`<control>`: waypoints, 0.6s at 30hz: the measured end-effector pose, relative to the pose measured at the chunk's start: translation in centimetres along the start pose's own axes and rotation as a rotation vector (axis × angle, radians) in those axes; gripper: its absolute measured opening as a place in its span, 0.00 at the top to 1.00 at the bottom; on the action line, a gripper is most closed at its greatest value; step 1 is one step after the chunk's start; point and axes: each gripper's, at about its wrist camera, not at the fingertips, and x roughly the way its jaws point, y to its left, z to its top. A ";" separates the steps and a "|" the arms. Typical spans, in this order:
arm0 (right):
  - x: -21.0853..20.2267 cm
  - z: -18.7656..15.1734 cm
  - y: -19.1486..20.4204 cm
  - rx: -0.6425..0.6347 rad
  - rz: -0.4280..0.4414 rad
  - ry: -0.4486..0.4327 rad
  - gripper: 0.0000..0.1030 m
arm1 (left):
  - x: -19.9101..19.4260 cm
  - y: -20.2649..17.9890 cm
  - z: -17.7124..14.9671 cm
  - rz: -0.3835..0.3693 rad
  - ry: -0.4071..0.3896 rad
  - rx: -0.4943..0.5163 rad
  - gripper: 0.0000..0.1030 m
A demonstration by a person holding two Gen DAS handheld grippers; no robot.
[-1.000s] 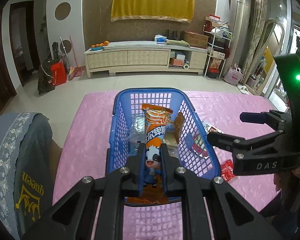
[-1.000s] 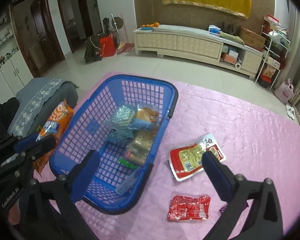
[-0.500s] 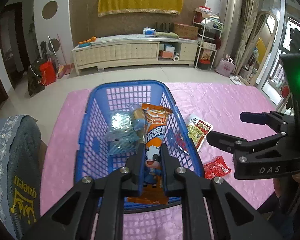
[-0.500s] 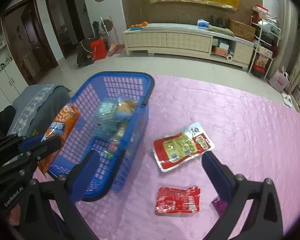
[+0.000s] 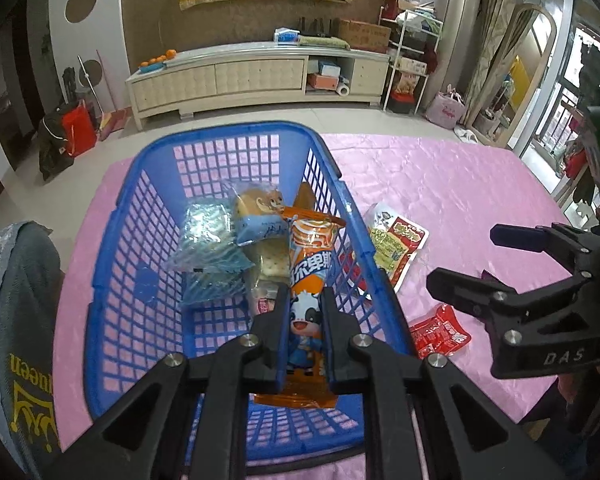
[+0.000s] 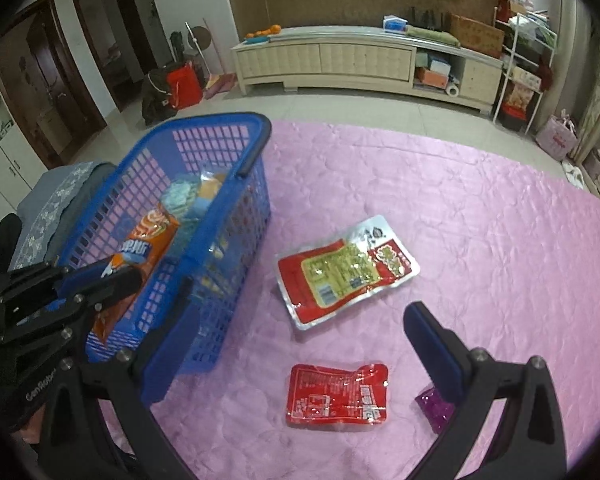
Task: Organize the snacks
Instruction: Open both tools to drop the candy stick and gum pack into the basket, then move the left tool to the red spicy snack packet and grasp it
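My left gripper (image 5: 304,312) is shut on an orange snack bag with a cartoon cow (image 5: 310,256) and holds it over the blue basket (image 5: 112,280). The basket holds several clear and blue wrapped snacks (image 5: 216,240). My right gripper (image 6: 296,336) is open and empty above the pink table, over a small red packet (image 6: 338,396). A larger red and green packet (image 6: 346,270) lies just beyond it. A small purple packet (image 6: 434,406) lies by the right finger. In the right wrist view the left gripper (image 6: 112,276) holds the orange bag (image 6: 144,248) inside the basket (image 6: 236,236).
The pink tablecloth (image 6: 480,220) covers the table. A grey chair back (image 5: 16,320) stands left of the basket. Beyond the table is open floor and a long cream cabinet (image 6: 340,60).
The left gripper has moved forward and to the right over the basket with the orange bag. The right gripper has swung right, away from the basket and over the loose packets.
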 end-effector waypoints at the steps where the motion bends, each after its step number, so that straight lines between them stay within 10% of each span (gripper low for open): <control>1: 0.2 -0.1 -0.2 0.005 -0.001 0.004 0.00 | 0.3 0.0 0.0 -0.002 0.005 -0.002 0.88; 9: 0.9 -0.2 -1.1 0.029 0.011 0.012 0.00 | 1.2 -0.3 -0.1 -0.001 0.012 -0.002 0.84; 11: 0.7 -0.3 -1.2 0.026 0.010 0.007 0.00 | 0.9 -0.2 -0.3 0.008 0.001 -0.010 0.51; 18: -1.3 -0.8 -1.7 0.035 0.017 -0.027 0.00 | -1.7 -0.1 -0.6 -0.008 -0.051 -0.020 0.39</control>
